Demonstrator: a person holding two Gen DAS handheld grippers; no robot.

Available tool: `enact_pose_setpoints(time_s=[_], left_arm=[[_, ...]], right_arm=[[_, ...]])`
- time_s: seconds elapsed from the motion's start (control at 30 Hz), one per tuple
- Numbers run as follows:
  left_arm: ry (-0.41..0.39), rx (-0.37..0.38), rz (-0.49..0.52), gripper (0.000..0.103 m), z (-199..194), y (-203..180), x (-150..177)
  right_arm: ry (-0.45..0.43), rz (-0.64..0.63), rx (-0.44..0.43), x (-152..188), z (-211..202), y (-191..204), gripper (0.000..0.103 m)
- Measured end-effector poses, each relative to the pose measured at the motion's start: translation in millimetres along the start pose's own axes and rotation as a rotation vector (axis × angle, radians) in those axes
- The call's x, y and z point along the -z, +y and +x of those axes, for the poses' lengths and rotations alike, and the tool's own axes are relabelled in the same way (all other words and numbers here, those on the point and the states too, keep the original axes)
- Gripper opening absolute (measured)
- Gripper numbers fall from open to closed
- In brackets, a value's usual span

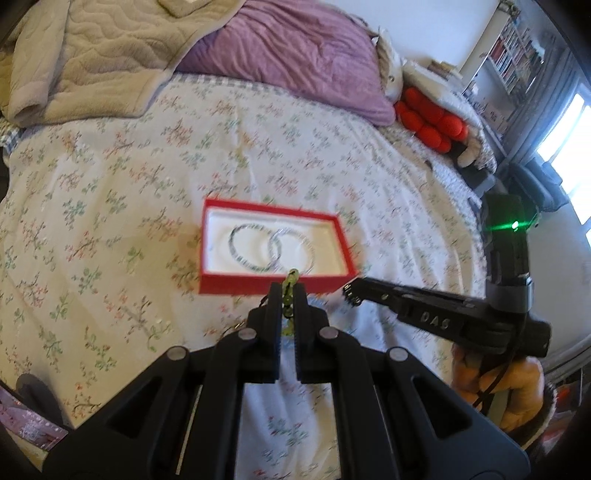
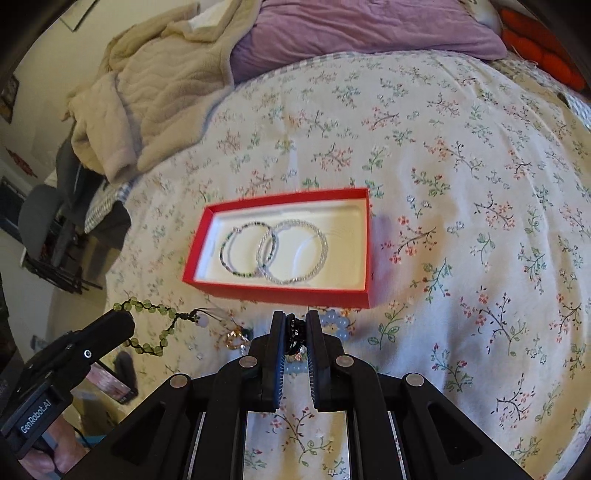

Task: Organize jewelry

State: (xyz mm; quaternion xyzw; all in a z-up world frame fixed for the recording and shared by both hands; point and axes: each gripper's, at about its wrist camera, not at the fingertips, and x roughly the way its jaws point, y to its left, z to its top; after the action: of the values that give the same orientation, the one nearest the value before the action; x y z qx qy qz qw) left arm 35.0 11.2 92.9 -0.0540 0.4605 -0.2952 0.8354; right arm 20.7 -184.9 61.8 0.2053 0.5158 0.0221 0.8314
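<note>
A red box (image 1: 210, 236) (image 2: 332, 295) with a white lining lies on the floral bedspread. Two beaded bracelets overlap inside it, a dark green one (image 1: 243, 245) (image 2: 229, 254) and a clear one (image 1: 306, 251) (image 2: 321, 247). My left gripper (image 1: 288, 291) (image 2: 123, 317) is shut on a green bead bracelet (image 1: 290, 282) (image 2: 155, 325), just before the box's near wall. My right gripper (image 2: 295, 321) (image 1: 347, 291) is shut on a black bead bracelet (image 2: 295, 332), also near the box's front wall. A pale blue bead bracelet (image 2: 338, 326) and a gold ring charm (image 2: 236, 339) lie on the bedspread beside it.
A beige blanket (image 1: 96, 62) (image 2: 162, 92) and a purple pillow (image 1: 295, 55) (image 2: 362, 29) lie at the head of the bed. Red plush balls (image 1: 432, 125) sit at the right. A chair (image 2: 48, 221) stands off the left bed edge.
</note>
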Motion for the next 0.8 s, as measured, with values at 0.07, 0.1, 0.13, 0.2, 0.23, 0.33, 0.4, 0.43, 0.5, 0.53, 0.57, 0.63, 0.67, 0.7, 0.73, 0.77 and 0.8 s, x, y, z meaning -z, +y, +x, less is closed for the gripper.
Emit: enact_pose_setpoints(time_s=[0.07,0.1,0.13,0.2,0.23,0.33,0.4,0.43,0.5,0.53,0.57,0.63,0.67,0.7,0.73,0.77,0.8], left_arm=[[-0.020,0.025,-0.002,0.006,-0.4,-5.9,-6.2],[-0.027,0.041,-0.003,0.006,-0.2,-9.0,-9.3],[-0.034,0.062,-0.005,0.006,0.7,-12.9,-13.5],[-0.048,0.092,-0.007,0.006,2.5,-19.5,-18.6],[-0.053,0.108,-0.007,0.006,4.8,-22.2,-21.8],[-0.050,0.128,-0.005,0.006,18.1,-25.2,-28.3],[-0.031,0.103,-0.001,0.006,34.1,-21.0,-31.0],[-0.016,0.079,0.002,0.006,42.4,-17.9,-31.1],[0.021,0.021,0.014,0.006,59.0,-9.6,-30.7],[0.032,-0.017,0.025,0.006,66.3,-5.2,-31.4],[0.037,-0.044,0.033,0.006,70.1,-1.9,-31.4],[0.048,-0.101,0.051,0.006,78.5,6.9,-33.1],[0.051,-0.124,0.057,0.006,81.5,10.7,-33.8],[0.055,-0.140,0.062,0.006,84.3,13.3,-34.3],[0.059,-0.155,0.066,0.006,87.2,16.3,-34.7],[0.065,-0.173,0.072,0.006,91.2,19.8,-34.8],[0.071,-0.182,0.075,0.006,94.1,22.0,-34.7]], right_arm=[[-0.016,0.014,-0.008,-3.6,-3.9,-1.7,0.011],[-0.022,0.021,-0.012,-5.6,-5.2,-2.8,0.011],[-0.029,0.030,-0.017,-7.5,-6.7,-4.5,0.011],[-0.047,0.055,-0.033,-11.9,-8.8,-8.6,0.011],[-0.055,0.066,-0.039,-13.8,-10.1,-10.6,0.011],[-0.085,0.087,-0.060,-21.3,-11.5,-15.8,0.011],[-0.089,0.093,-0.069,-25.0,-8.3,-18.0,0.011],[-0.089,0.096,-0.069,-27.2,-5.0,-19.4,0.011],[-0.082,0.100,-0.066,-31.4,3.4,-22.2,0.011],[-0.072,0.098,-0.064,-33.8,9.0,-23.3,0.011],[-0.064,0.094,-0.062,-35.7,13.2,-23.6,0.011],[-0.057,0.082,-0.054,-39.3,19.6,-23.2,0.011],[-0.055,0.071,-0.049,-41.7,23.1,-22.0,0.011],[-0.054,0.063,-0.047,-43.1,25.1,-21.1,0.011],[-0.052,0.053,-0.045,-45.3,28.0,-19.1,0.011],[-0.050,0.047,-0.044,-45.8,30.4,-18.3,0.011],[-0.046,0.041,-0.042,-46.9,33.4,-17.2,0.011]])
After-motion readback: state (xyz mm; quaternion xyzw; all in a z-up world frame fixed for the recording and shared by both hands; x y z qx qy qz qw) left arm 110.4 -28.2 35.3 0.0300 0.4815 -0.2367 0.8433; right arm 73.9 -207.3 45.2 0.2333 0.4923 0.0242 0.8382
